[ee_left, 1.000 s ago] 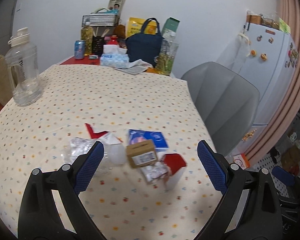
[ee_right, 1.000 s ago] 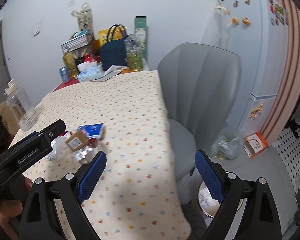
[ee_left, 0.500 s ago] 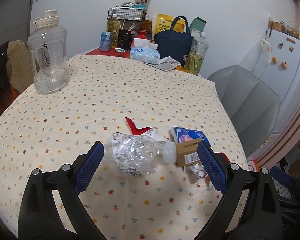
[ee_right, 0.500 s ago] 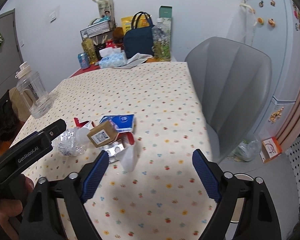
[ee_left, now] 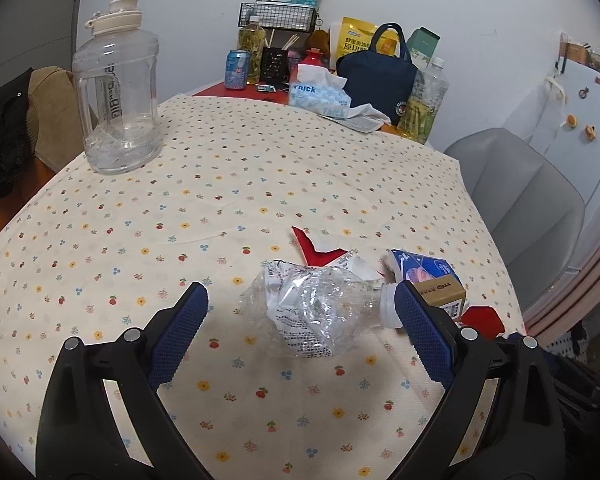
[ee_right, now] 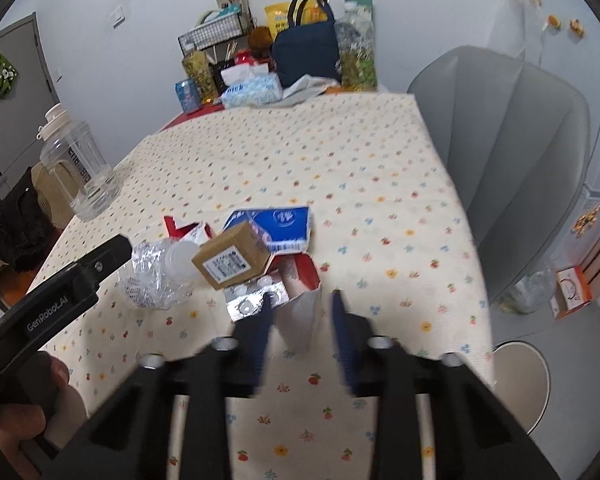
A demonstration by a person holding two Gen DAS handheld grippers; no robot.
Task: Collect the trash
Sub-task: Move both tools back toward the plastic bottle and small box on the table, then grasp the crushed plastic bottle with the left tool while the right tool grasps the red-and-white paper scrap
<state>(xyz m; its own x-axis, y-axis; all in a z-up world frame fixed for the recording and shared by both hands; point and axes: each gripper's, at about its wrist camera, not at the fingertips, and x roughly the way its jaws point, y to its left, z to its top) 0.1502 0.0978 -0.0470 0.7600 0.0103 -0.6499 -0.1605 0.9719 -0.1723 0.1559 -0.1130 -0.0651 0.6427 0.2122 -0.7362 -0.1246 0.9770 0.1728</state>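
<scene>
A: Right wrist view: right tool has just been closing, jaws now narrow and straddling the white paper cup at the near edge of the trash pile. Blurred, so can't tell if the pads are actually pressing on it yet

B: Left side?

A: Left tool wide open, nothing gripped. Crushed clear bottle lies on its side between the jaws on the bench, white cap toward the right jaw. Pads clear of it on both sides

B: Rest of the pile?

A: Just behind the cup: foil blister pack, brown cardboard box on top of it, blue packet behind that, red-and-white torn carton to the left. All touching or overlapping. Further back a big clear water jug, then clutter at the wall, not trash I'd guess

B: Advice on the grip?

A: Cup looks thin, will likely fold, so close gently and check it's seated before lifting. Left: centre on the bottle body, not the cap end, the crumpled plastic should give and could squirt out. Lift straight up to avoid dragging the box or blister pack. No bin visible in either view
</scene>
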